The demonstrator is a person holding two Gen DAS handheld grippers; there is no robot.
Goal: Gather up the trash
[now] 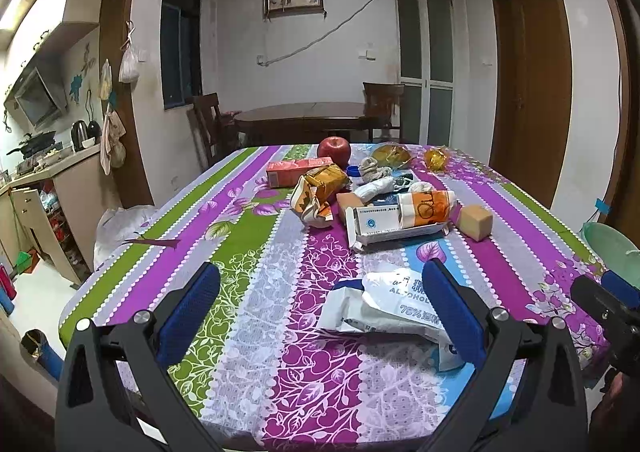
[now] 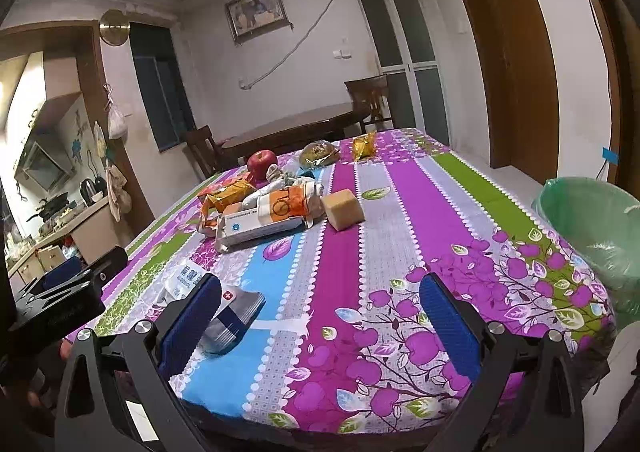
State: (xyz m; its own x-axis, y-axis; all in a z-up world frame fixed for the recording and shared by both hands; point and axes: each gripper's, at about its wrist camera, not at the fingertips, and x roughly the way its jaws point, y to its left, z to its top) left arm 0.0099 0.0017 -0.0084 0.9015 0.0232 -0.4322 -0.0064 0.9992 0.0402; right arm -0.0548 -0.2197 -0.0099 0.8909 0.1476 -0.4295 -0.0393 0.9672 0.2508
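My left gripper (image 1: pixel 320 312) is wide apart over the crinkly white wipes pack (image 1: pixel 392 308) on the flowery tablecloth (image 1: pixel 256 292). My right gripper (image 2: pixel 320 316) is wide apart too, holding nothing. Only its camera shows the whole shiny green trash bag (image 2: pixel 592 228) by the table's right edge.

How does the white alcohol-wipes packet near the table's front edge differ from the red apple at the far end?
The alcohol-wipes packet is white, flat and crumpled, lying on its side; the red apple is round, glossy and whole. The packet lies just ahead of the open left hand-held gripper, by its right finger; the apple sits far back, behind the pile of wrappers. Both rest on the floral tablecloth.
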